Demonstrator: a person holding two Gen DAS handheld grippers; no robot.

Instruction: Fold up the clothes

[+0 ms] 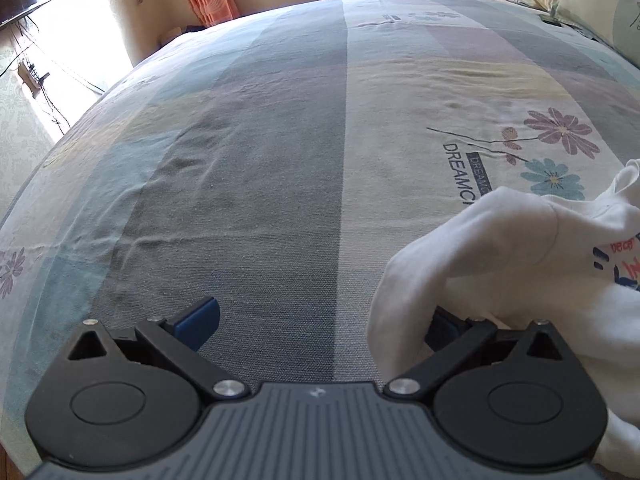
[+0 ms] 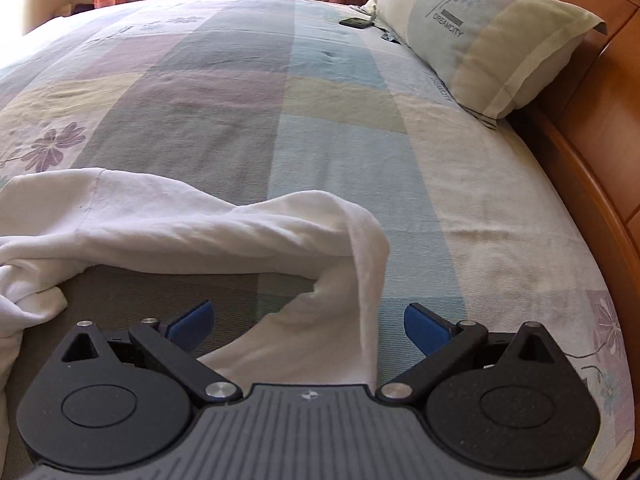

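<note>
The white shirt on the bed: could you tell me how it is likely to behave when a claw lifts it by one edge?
The white shirt would probably hang limp: it already sags in soft folds. It looks light, thin cloth. Its free parts may drag across the bedsheet and bunch.

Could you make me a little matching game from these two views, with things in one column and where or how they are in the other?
Things:
1. white garment
2. pillow
3. left gripper
4. small dark device

Descriptions:
A. jaws wide open
B. against the wooden headboard
C. crumpled on the bedsheet
D. flat on the bed near the pillow

Pairs: 1-C, 2-B, 3-A, 4-D
</note>
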